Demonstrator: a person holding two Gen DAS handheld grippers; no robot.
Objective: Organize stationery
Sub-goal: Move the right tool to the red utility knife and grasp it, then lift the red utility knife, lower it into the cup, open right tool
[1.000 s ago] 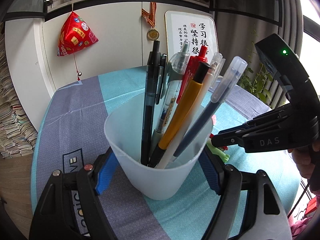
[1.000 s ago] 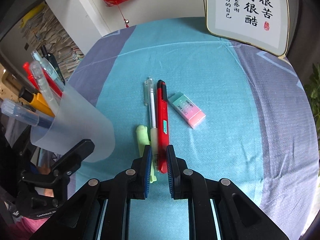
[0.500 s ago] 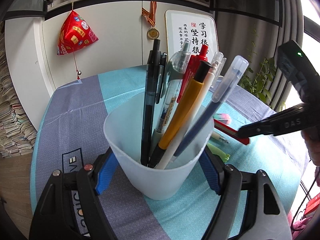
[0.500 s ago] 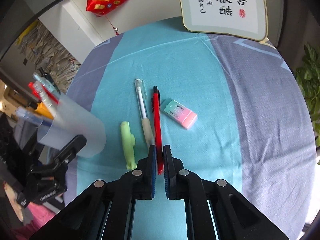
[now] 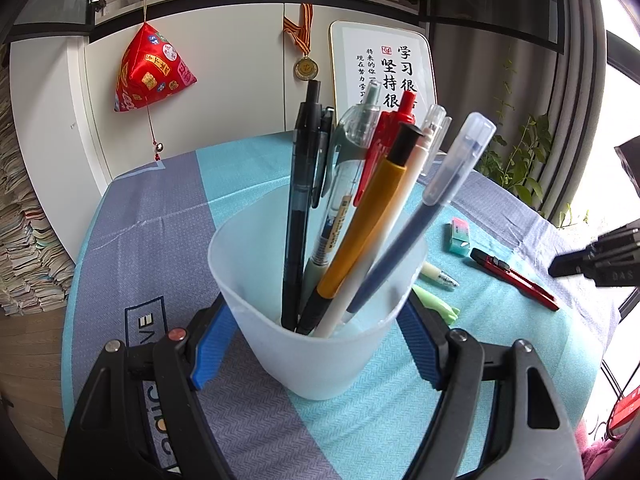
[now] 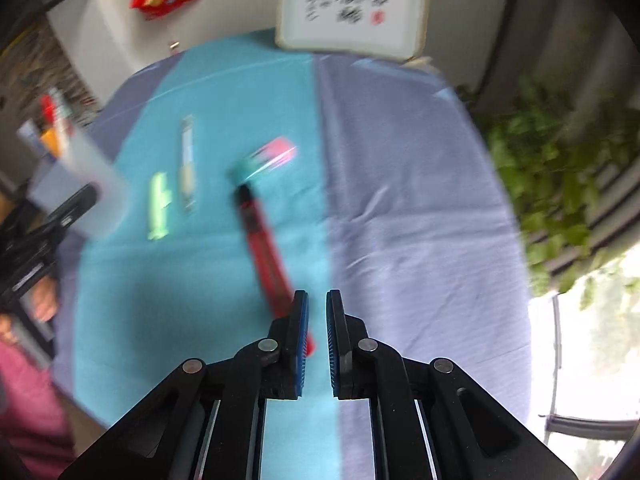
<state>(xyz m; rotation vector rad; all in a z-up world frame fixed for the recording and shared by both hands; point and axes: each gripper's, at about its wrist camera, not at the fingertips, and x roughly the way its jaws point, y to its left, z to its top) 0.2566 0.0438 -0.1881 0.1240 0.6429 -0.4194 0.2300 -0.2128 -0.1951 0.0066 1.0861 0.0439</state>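
Observation:
My left gripper is shut on a translucent plastic cup, its blue pads pressing both sides. Several pens stand in the cup. On the teal cloth to its right lie a green pen-shaped item, a pale pen, a pink and green eraser and a red utility knife. My right gripper is shut with nothing between its pads. In its blurred view the red knife lies slanted on the cloth, its near end passing under the left finger. The cup shows at far left.
A framed calligraphy board leans on the cabinet at the table's back edge. A leafy plant stands beyond the table's right edge. A red pyramid ornament hangs on the cabinet. A person's hand holds the left gripper.
The right gripper has swung right, away from the cup, and narrowed its jaws. The red knife has slid right and now lies slanted, apart from the pale pen. The left gripper and cup stayed put.

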